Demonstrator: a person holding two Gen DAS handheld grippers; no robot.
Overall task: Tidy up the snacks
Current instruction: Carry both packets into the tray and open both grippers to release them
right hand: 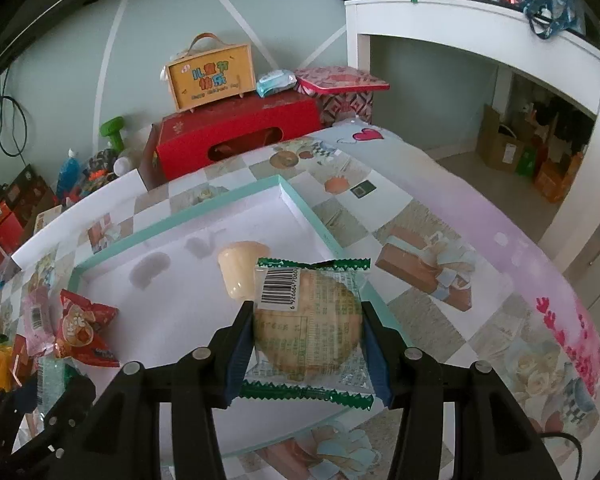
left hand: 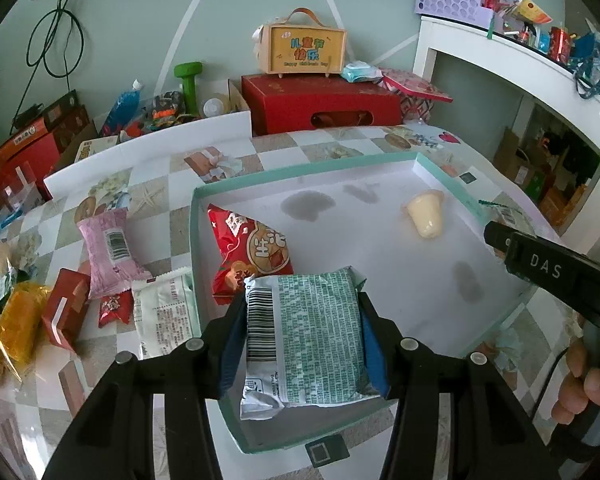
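Teal-printed foil snack packet (left hand: 320,336) sits clamped in our left gripper (left hand: 304,340) jaws over the white teal-rimmed cardboard tray (left hand: 420,280). Our right gripper (right hand: 308,340) jaws pinch a clear green-edged wrapped round cake (right hand: 306,320); next, we judge, both need lowering and releasing inside.

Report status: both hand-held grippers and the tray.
Left hand-held gripper shut on green-print packet. Right hand-held gripper shut on cookie packet. Tray holds red bag, jelly cup.

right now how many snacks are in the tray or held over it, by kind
Red snack bag lying in the tray: 1
Pale jelly cup lying in the tray: 1
Teal-print packet in the left gripper: 1
Green-edged round cake packet in the right gripper: 1
Total: 4
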